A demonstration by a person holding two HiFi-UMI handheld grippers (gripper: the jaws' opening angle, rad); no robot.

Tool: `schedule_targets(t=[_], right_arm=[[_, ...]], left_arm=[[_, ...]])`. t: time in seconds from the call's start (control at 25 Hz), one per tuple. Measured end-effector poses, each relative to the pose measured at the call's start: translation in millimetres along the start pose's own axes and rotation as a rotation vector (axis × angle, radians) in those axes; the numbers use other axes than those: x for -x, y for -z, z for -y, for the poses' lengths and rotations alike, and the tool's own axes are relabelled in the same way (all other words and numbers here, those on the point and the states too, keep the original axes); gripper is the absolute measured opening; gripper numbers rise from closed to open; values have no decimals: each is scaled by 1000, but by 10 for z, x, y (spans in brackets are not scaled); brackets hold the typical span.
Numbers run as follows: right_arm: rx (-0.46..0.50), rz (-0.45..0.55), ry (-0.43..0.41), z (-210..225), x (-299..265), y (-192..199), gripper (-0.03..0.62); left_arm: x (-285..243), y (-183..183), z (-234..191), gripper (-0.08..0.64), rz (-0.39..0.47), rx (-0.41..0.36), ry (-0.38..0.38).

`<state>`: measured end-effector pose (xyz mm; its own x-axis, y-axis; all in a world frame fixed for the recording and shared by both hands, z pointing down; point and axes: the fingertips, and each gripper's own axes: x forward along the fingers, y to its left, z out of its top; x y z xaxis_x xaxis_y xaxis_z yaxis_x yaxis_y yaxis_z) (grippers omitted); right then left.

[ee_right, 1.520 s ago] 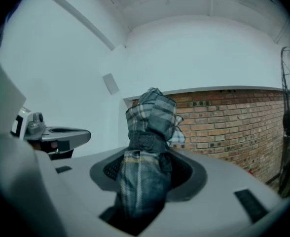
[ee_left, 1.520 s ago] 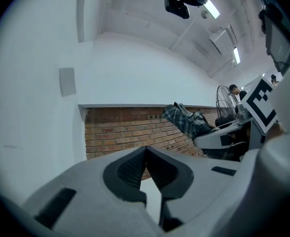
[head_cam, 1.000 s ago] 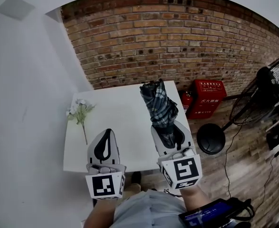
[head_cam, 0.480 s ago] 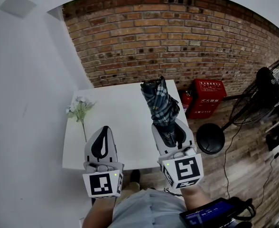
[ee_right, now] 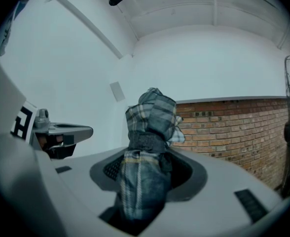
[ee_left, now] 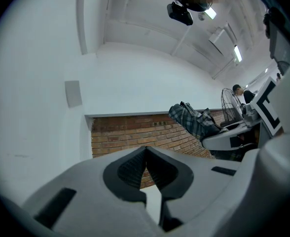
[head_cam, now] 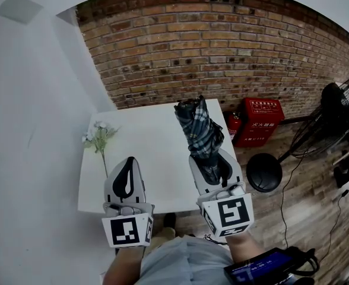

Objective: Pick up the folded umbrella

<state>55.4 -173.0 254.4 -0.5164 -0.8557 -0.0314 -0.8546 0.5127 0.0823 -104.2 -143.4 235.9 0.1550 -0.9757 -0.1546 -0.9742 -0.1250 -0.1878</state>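
Pointing forward, folded umbrella [head_cam: 199, 129] runs lengthwise between clamped right fingers [head_cam: 229, 164]; left fingers [head_cam: 137, 187] clenched.

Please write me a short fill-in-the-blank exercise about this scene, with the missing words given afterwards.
The right tool grips the folded ____. The shut left tool holds ____. The wall behind the white table is made of ____. The flower sprig lies nearer the ____ tool.
Missing words: umbrella; nothing; brick; left.

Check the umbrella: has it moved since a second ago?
No. The umbrella, clamped in the right gripper, still juts over the far right corner of the white table.
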Motion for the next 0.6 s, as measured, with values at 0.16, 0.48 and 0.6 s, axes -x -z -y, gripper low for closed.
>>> schedule_targets(t=[0.16,0.48,0.6], right_arm=[[-1,0,2,30,-20,22,195],[-8,-3,11,82,-18,35,195],[-9,-3,14,98,-19,40,195]], left_arm=[[-37,32,22,6,-3,-2,5],[-79,45,70,8,-10,-4,14],[-91,54,90,7,-13,-5,19]])
